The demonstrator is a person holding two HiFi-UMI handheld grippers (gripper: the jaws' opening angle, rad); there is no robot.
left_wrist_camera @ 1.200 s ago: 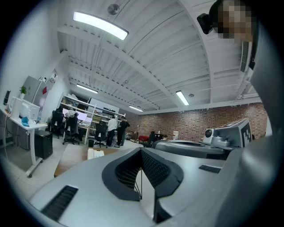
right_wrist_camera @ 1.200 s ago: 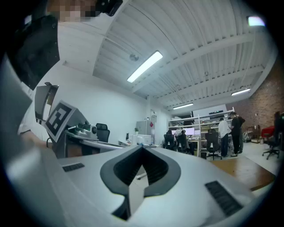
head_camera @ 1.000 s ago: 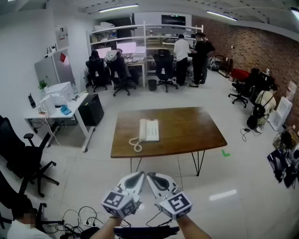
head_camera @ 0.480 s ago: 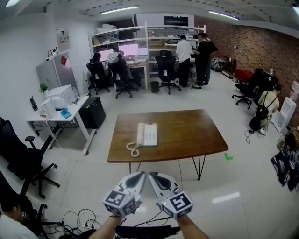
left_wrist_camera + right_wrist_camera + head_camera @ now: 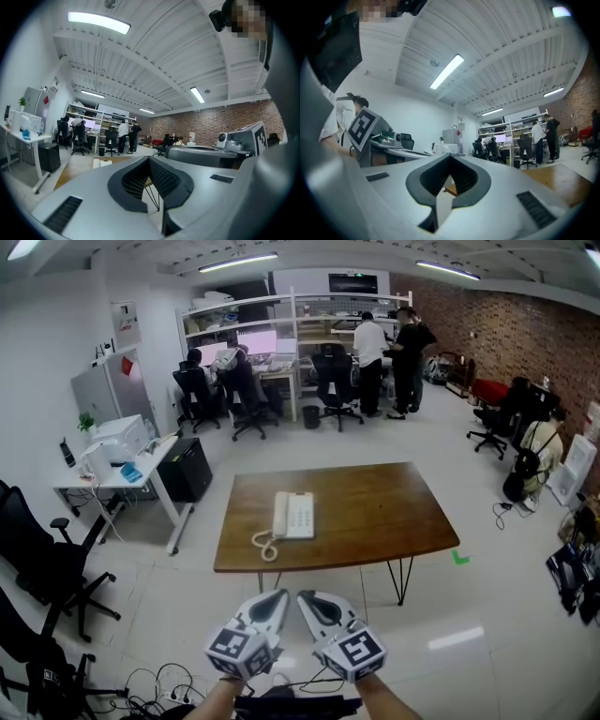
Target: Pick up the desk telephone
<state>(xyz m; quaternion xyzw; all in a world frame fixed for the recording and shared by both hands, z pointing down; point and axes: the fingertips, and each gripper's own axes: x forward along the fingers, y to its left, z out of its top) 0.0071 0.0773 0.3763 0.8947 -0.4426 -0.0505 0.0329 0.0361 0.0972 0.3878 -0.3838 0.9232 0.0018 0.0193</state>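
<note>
Shows the left gripper [image 5: 277,597] and right gripper [image 5: 307,598] low at 6 o'clock in the head view, side by side, tips nearly meeting and aimed toward 12 o'clock. Finds both tongs closed and empty, with ribbed pads [image 5: 164,177] pressed together at the tip and nothing between them. Places the white desk telephone [image 5: 293,515] flat on the wooden table [image 5: 375,512] just above frame centre, on the table's 9 o'clock half, handset along its 9 o'clock side, keypad toward 3 o'clock. Has the coiled cord [image 5: 265,542] curling out at the telephone's 7 o'clock, close to the table's near edge. Sets the telephone well apart from both grippers, with pale floor [image 5: 469,634] between. Catches people [image 5: 389,343] standing by shelving at 12 o'clock, an office chair [image 5: 47,563] at 9 o'clock and a brick wall [image 5: 506,329] at 2 o'clock.
</note>
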